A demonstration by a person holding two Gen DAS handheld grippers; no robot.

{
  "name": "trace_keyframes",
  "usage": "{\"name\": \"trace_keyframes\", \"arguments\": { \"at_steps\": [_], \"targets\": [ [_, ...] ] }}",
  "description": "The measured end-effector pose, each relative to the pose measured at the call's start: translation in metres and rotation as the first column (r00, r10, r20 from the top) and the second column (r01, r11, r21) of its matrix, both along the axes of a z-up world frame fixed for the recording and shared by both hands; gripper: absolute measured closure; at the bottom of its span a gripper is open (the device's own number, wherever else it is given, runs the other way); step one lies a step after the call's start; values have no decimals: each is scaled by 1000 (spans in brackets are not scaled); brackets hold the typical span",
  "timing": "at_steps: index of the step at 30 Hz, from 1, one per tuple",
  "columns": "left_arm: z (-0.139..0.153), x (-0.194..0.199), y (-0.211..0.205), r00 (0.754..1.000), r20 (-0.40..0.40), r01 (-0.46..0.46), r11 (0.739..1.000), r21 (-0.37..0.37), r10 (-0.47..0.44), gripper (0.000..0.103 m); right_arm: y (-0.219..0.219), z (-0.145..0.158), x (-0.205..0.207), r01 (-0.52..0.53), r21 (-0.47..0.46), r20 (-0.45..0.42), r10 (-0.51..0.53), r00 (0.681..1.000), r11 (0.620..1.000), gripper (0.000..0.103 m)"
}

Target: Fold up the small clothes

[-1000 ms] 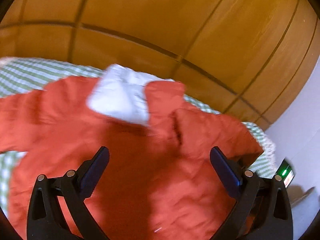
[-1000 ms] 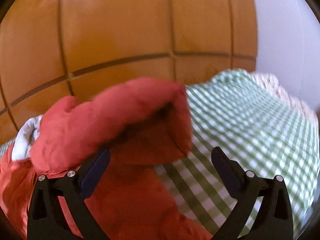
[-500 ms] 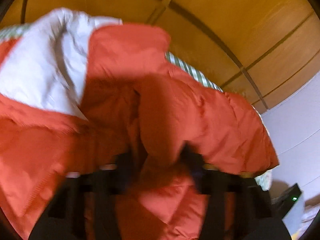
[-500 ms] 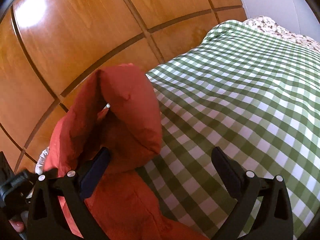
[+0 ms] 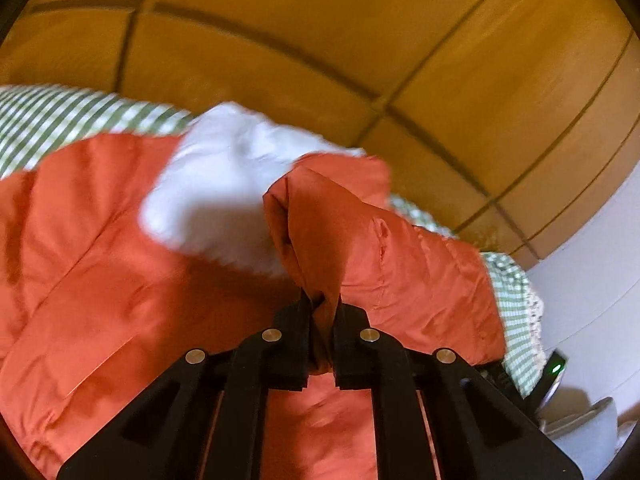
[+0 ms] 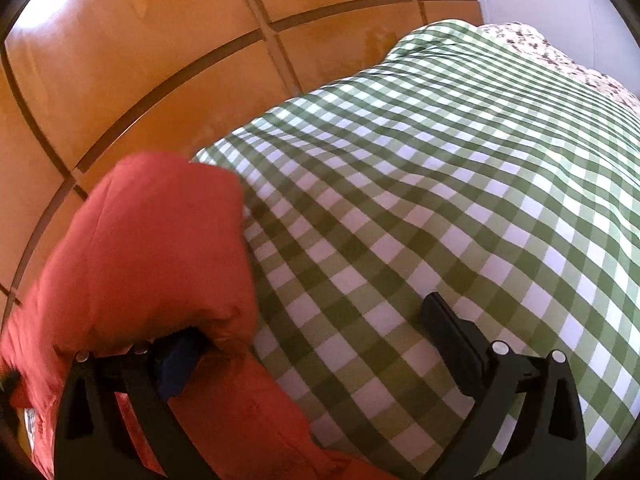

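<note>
My left gripper [image 5: 322, 312] is clamped tight on a fold of the puffy orange quilted jacket with white fleecy lining [image 5: 120, 264], my right gripper [image 6: 320, 344] hangs wide open, nothing in it, one finger tucked under a sleeve. Jacket's sprawled on the green-and-white checked bedspread [image 6: 440, 180]. Looks like I'm mid first fold, next I'd carry that pinched bit across the body

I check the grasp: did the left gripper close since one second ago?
Yes. The left gripper is now shut on the jacket, lifting a fold toward the wooden wall.
</note>
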State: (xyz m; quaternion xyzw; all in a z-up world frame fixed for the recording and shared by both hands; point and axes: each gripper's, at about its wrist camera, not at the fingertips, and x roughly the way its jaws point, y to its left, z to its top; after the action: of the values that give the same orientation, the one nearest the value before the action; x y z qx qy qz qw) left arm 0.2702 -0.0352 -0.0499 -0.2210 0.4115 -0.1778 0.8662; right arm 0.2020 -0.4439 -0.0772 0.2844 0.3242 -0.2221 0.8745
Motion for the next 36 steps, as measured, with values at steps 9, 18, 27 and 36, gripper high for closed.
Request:
{"name": "trace_keyframes", "arguments": {
  "at_steps": [9, 18, 27, 36],
  "targets": [
    [-62, -18, 9, 1000, -13, -23, 999, 39, 23, 96, 5, -1, 6, -13, -18, -46, 12, 999, 1000, 2],
    [-71, -17, 18, 1000, -1, -16, 1000, 1, 16, 96, 12, 53, -52, -145, 62, 26, 144, 989, 987, 2],
    [-73, -18, 15, 1000, -1, -17, 1000, 3, 17, 96, 26, 70, 60, -117, -156, 29, 123, 992, 981, 2],
    [-76, -17, 17, 1000, -7, -2, 999, -32, 2, 93, 31, -1, 96, -114, -346, -203, 44, 978, 931, 2]
  ]
}}
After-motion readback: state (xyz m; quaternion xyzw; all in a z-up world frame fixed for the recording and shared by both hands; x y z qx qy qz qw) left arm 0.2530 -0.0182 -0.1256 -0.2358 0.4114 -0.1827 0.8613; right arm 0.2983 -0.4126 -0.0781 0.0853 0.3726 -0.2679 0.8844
